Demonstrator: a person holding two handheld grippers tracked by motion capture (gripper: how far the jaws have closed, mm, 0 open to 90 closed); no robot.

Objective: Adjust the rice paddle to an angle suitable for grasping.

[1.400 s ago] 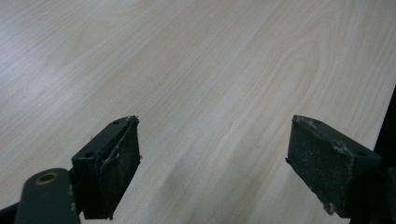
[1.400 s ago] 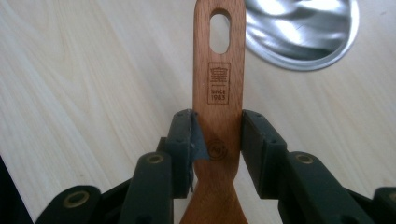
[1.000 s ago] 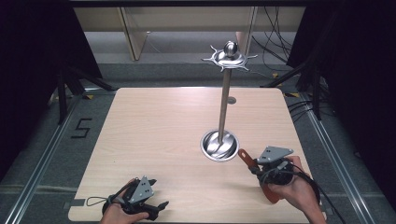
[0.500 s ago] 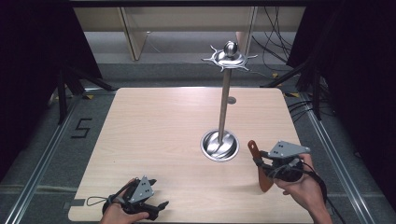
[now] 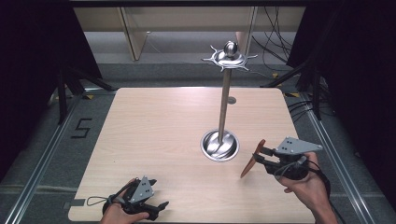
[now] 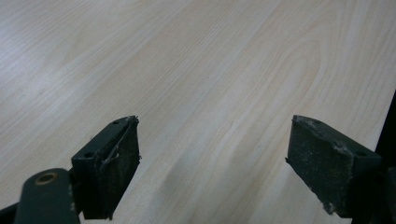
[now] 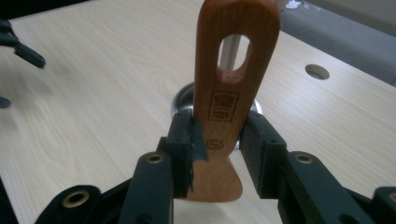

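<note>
A brown wooden spatula (image 5: 251,161) with a slot in its handle is clamped between the fingers of my right gripper (image 5: 259,155), which is shut on it above the table's front right. In the right gripper view the spatula (image 7: 224,107) stands handle away, the pads pressing its flat neck at my right gripper (image 7: 219,135). A chrome stand (image 5: 224,105) with a round base (image 5: 219,145) and a hooked crown (image 5: 229,59) rises just left of and beyond the spatula. My left gripper (image 5: 158,208) rests open at the front edge, with only bare wood between its jaws (image 6: 215,158).
The light wooden table (image 5: 154,135) has a small round hole (image 5: 231,100) behind the stand's pole. Dark curtains, cables and a floor rail ring the table. The stand's base (image 7: 183,100) lies straight behind the spatula in the right gripper view.
My right gripper has risen and drifted right with the spatula, which now hangs off the tabletop. The left gripper has stayed put.
</note>
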